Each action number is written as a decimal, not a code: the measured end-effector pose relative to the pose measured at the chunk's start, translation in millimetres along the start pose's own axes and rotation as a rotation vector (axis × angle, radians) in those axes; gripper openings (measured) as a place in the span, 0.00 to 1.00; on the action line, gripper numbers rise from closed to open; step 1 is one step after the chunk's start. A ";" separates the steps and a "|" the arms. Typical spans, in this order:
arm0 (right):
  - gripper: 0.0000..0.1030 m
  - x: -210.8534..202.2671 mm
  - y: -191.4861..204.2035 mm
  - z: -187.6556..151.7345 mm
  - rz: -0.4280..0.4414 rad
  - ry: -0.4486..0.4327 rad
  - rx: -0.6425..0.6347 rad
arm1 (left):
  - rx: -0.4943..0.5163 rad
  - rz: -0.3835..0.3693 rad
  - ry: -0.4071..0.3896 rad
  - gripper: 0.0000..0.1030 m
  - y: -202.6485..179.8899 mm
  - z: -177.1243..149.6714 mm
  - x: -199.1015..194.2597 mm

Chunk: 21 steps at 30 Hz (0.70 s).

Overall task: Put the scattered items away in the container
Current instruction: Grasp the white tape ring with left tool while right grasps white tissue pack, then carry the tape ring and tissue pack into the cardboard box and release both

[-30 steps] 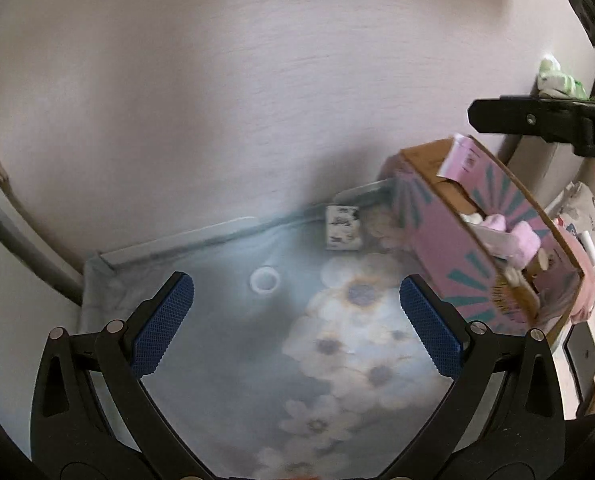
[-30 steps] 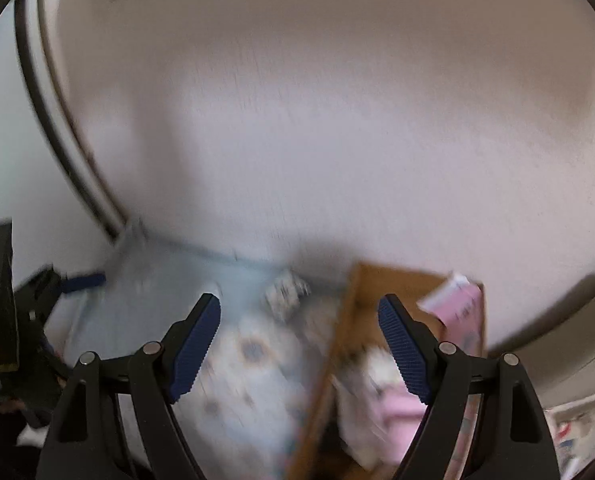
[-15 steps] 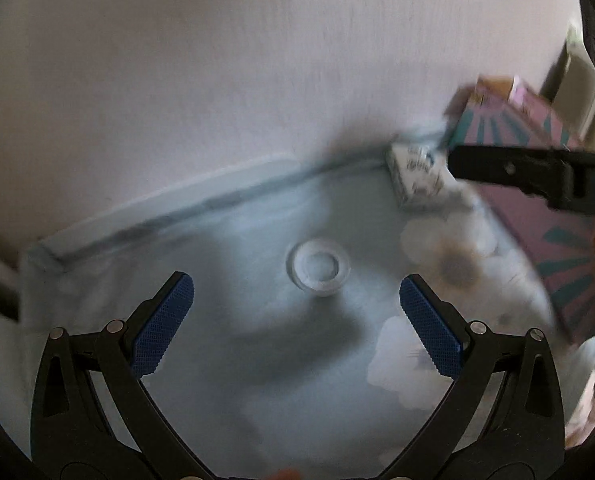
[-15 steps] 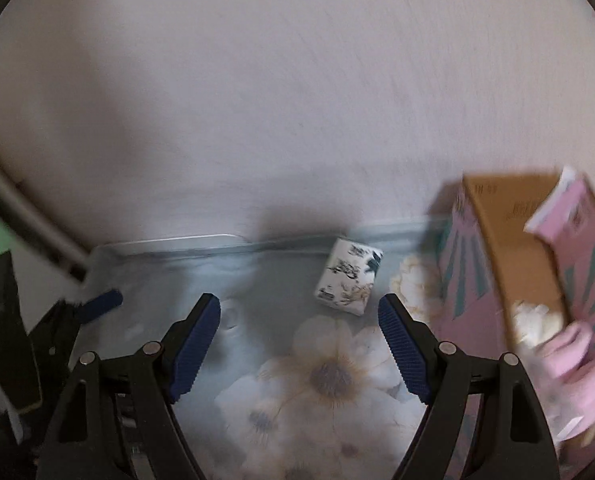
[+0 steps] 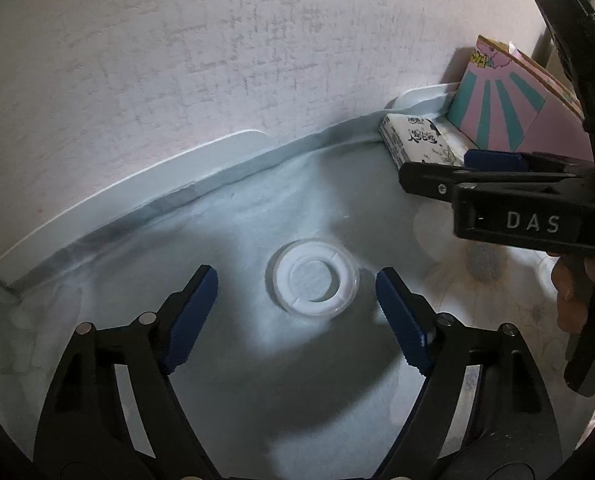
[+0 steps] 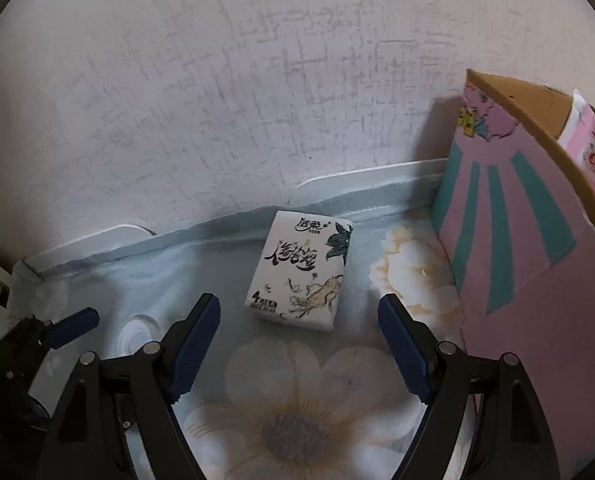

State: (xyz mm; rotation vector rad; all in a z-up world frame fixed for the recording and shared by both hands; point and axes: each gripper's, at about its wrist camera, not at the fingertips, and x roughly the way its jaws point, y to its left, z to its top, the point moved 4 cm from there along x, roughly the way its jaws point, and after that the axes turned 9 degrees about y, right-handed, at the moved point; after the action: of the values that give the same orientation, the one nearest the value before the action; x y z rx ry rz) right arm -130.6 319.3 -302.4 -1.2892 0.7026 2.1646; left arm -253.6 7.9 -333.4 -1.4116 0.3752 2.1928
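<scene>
Left gripper [image 5: 297,300], jaws closing, straddles a round clear-plastic lid [image 5: 312,277] without touching it, flat on the pale blue floral cloth [image 5: 225,240]. Right gripper [image 6: 299,332] gapes wide, empty, before a white ink-printed tissue pack [image 6: 301,270] (lying beside the pink-and-teal striped cardboard box [image 6: 537,280]).

Both fisheye cameras look steeply down along their own tool fingers, close above a pale blue flower-printed cloth [image 6: 297,392] laid against a textured white wall [image 5: 217,60]. The left view faces a clear round plastic lid [image 5: 312,279] between its left tool [image 5: 297,312] fingers; the right view, from over the right tool [image 6: 299,340], faces a white ink-painted tissue pack [image 6: 302,270]. Both share the cloth, wall, lid, pack and pink-and-teal striped cardboard box [image 6: 509,264], and each catches the other tool at its edge
</scene>
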 end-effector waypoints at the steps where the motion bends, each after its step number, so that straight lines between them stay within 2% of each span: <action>1: 0.75 2.3 -0.6 0.8 -0.011 0.000 -0.012 | 0.004 0.006 0.001 0.74 -0.4 -0.1 1.7; 4: 0.70 6.5 -2.3 3.2 -0.024 -0.006 -0.036 | 0.016 0.014 -0.008 0.68 -2.0 0.4 3.2; 5: 0.64 8.3 -2.9 4.4 -0.033 -0.006 -0.047 | 0.017 0.015 -0.012 0.56 -2.2 0.9 2.7; 7: 0.54 11.4 -3.9 6.5 -0.053 -0.006 -0.070 | 0.018 0.013 -0.015 0.38 -2.4 2.9 1.9; 8: 0.47 11.9 -3.7 7.7 -0.061 -0.011 -0.090 | 0.016 0.010 -0.009 0.38 -2.0 4.2 2.8; 16: 0.46 6.5 -15.0 6.8 -0.074 -0.042 -0.118 | 0.003 0.001 -0.003 0.38 0.3 3.5 2.1; 21: 0.46 -13.3 -25.1 5.4 -0.060 -0.048 -0.104 | -0.042 -0.019 0.019 0.38 -1.4 8.0 -18.4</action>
State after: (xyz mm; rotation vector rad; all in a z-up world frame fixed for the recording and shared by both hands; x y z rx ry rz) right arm -111.9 339.0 -292.5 -1.2890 0.5317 2.2009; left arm -252.8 8.1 -313.3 -1.4536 0.3223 2.1852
